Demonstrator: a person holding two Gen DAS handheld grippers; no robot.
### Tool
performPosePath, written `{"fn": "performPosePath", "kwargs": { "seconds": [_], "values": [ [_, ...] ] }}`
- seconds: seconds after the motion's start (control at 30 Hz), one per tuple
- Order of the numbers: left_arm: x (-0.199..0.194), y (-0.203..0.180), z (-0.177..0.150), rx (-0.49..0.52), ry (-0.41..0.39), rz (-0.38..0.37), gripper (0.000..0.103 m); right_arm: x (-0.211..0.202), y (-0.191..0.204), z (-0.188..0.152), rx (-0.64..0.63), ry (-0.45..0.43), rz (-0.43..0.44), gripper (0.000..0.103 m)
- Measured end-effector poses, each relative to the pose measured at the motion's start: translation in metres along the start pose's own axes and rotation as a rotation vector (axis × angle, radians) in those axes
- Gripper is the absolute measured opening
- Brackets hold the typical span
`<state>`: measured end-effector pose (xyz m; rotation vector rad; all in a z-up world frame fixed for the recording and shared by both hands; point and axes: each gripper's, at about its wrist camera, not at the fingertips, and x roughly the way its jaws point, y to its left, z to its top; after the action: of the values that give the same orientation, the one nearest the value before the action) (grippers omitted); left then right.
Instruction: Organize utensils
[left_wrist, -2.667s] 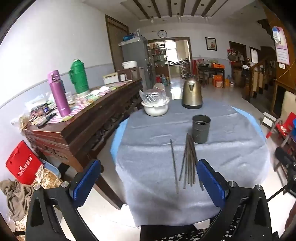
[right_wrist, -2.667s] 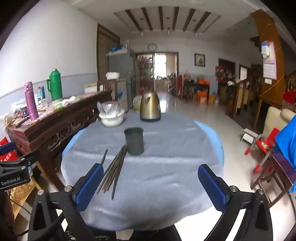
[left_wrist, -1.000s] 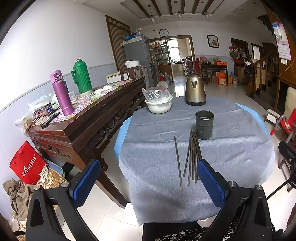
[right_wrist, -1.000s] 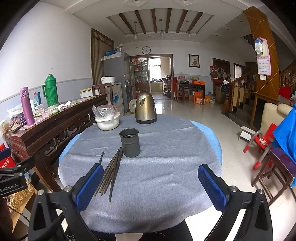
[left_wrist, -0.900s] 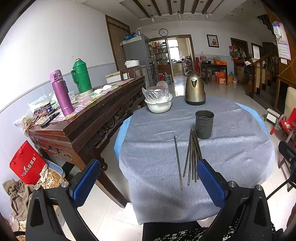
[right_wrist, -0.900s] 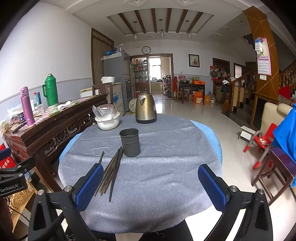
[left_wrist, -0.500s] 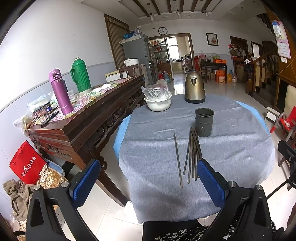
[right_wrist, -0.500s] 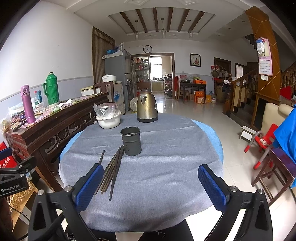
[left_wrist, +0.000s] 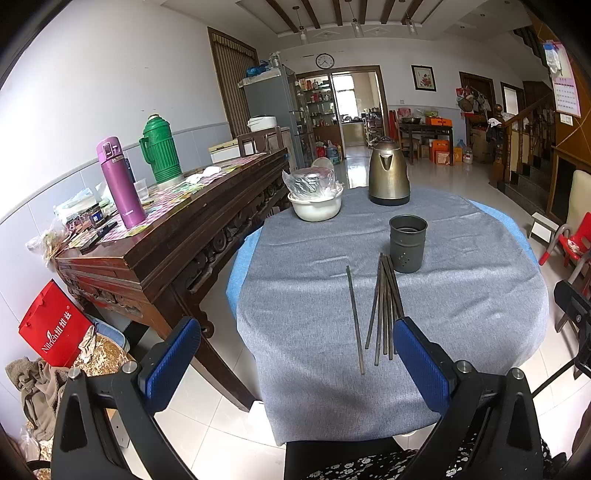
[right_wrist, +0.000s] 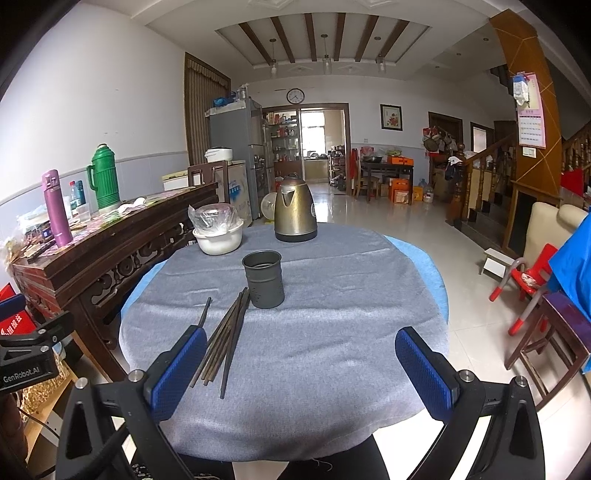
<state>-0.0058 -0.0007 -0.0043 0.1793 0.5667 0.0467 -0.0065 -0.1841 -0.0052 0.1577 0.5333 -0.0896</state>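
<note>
Several dark chopsticks (left_wrist: 385, 306) lie in a loose bundle on the grey tablecloth (left_wrist: 303, 288), one single chopstick (left_wrist: 354, 317) apart to their left. Just beyond them stands an empty dark metal holder cup (left_wrist: 407, 243). In the right wrist view the same chopsticks (right_wrist: 225, 339) and cup (right_wrist: 263, 278) appear left of centre. My left gripper (left_wrist: 295, 363) hangs open at the table's near edge, short of the chopsticks. My right gripper (right_wrist: 301, 374) is open too, over the near cloth, its left finger beside the chopstick ends. Neither holds anything.
A brass kettle (left_wrist: 388, 177) and a white bowl with a plastic bag (left_wrist: 316, 206) stand at the far side. A wooden sideboard (left_wrist: 177, 236) with a purple flask (left_wrist: 120, 182) and green thermos (left_wrist: 160, 149) flanks the left. Red child chair (right_wrist: 528, 280) at right.
Both grippers have drifted slightly, the view pulling back a little from the table and then steadying. The chopsticks and cup have not moved.
</note>
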Motion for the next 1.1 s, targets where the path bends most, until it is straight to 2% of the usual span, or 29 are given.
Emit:
{"fn": "performPosePath", "kwargs": {
  "seconds": [1.1],
  "values": [
    [0.0044,0.0014,-0.0009,-0.001,0.018,-0.003,0.103,0.0005,0.0053,-0.0002,0.002,0.010,0.010,0.103]
  ]
}}
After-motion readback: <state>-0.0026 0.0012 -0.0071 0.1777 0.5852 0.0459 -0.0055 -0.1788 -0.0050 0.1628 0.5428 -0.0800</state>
